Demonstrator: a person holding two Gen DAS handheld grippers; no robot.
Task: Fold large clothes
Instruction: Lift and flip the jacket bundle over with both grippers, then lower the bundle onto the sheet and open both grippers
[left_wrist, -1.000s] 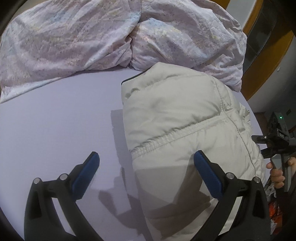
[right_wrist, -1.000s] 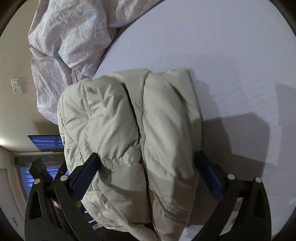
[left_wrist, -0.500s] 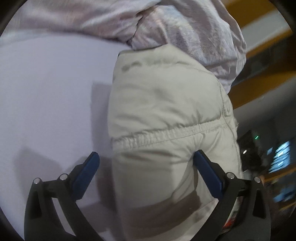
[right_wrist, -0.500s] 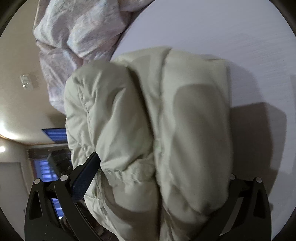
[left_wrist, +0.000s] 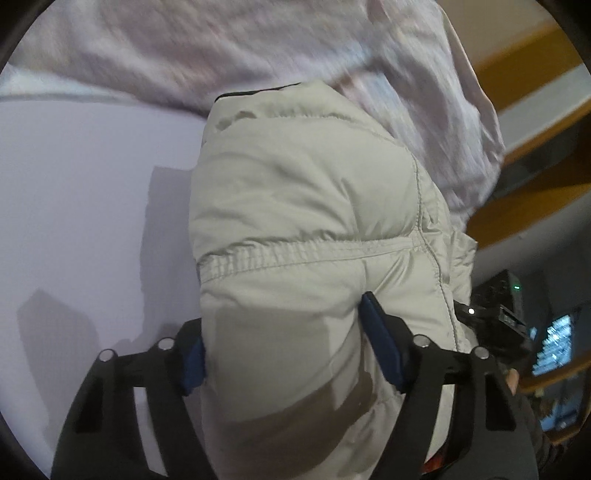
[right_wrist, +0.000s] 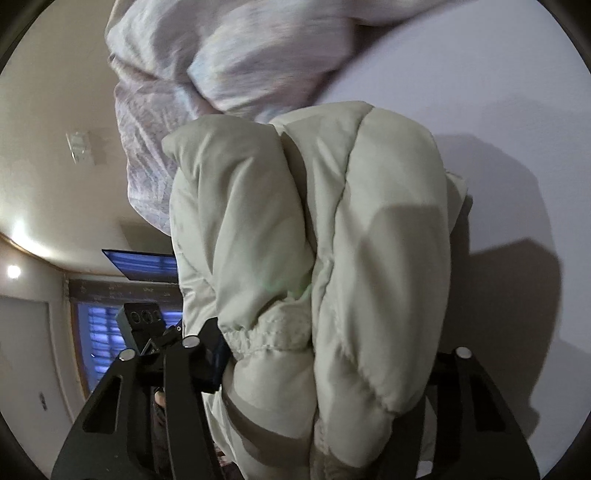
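A cream puffer jacket (left_wrist: 303, 192) lies folded into a thick bundle on the lavender bed sheet (left_wrist: 74, 184). My left gripper (left_wrist: 286, 354) straddles its near end. The blue pads (left_wrist: 380, 343) dent the fabric on both sides as the jaws are closing. In the right wrist view the same jacket (right_wrist: 388, 221) bulges up between the fingers of my right gripper (right_wrist: 328, 365). Its left pad (right_wrist: 218, 354) presses against the elastic cuff, its right pad is hidden behind the padding, and its jaws are closing too.
A crumpled pale floral duvet (left_wrist: 221, 48) is heaped just beyond the jacket, also the duvet (right_wrist: 240, 55) in the right wrist view. Bare sheet (right_wrist: 517, 92) stretches beside the bundle. Off the bed edge are wooden trim (left_wrist: 535, 184) and a lit screen (right_wrist: 147, 264).
Both grippers have slid forward over the jacket and their jaws have narrowed from wide open onto it. The jacket now bunches up between the fingers.
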